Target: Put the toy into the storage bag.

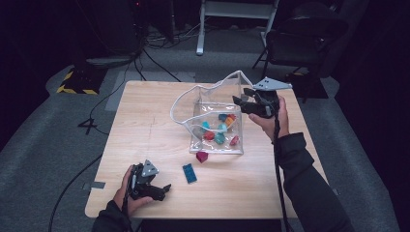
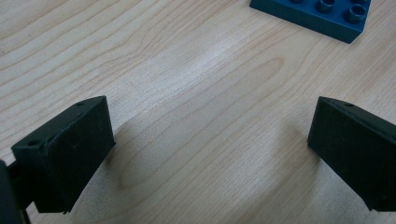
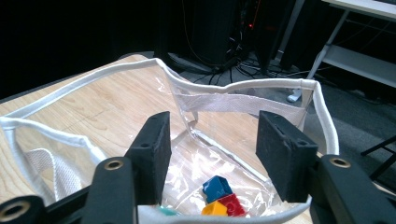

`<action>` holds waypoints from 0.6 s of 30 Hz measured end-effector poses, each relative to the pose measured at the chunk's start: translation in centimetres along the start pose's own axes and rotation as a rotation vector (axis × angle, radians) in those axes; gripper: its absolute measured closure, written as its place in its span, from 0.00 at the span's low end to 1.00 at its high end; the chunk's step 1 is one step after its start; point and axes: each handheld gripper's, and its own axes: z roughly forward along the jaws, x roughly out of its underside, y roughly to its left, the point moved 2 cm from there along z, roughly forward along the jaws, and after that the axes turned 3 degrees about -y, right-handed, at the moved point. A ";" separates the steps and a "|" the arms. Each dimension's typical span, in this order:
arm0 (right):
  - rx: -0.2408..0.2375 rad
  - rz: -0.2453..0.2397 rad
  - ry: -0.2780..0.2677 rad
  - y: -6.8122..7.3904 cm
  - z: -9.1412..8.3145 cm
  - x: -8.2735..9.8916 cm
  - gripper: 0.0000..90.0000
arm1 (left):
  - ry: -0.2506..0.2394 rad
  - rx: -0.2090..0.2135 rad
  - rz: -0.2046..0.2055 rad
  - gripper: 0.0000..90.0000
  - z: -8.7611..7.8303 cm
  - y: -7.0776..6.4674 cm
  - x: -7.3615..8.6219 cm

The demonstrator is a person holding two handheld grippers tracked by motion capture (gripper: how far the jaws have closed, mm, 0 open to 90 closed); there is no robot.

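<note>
A clear plastic bag with a white rim [image 1: 193, 92] stands open on the wooden table [image 1: 140, 125], with several coloured bricks [image 1: 220, 130] inside. My right gripper [image 1: 240, 99] hovers at the bag's right rim, jaws apart. In the right gripper view its jaws [image 3: 212, 149] stand open above the bag's mouth [image 3: 84, 81], over a blue brick [image 3: 217, 186] and a red one [image 3: 232, 204], with nothing between them. A maroon brick [image 1: 202, 156] and a flat blue brick [image 1: 189, 173] lie in front of the bag. My left gripper [image 1: 164, 189] rests open near the table's front edge, the blue brick [image 2: 317, 16] just ahead of its spread jaws [image 2: 210, 149].
A dark chair [image 1: 300, 43] stands beyond the table's far right corner, and a white frame [image 1: 232, 19] behind it. Cables cross the grey floor at the left [image 1: 96, 116]. Bare wood spreads over the table's left half.
</note>
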 end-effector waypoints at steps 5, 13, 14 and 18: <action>-0.020 -0.001 -0.016 0.5 -0.6 0.2 0.49 | 0.000 0.000 0.000 0.00 0.0 0.0 0.0; -0.039 -0.006 -0.022 1.4 -1.5 0.6 0.36 | 0.000 0.000 -0.001 0.00 0.0 0.0 0.0; -0.050 -0.013 -0.025 1.6 -1.8 0.6 0.35 | 0.000 0.000 0.000 0.00 0.0 0.0 0.0; -0.076 -0.043 -0.033 2.7 -2.8 0.8 0.32 | 0.000 0.000 0.000 0.00 0.0 0.0 0.0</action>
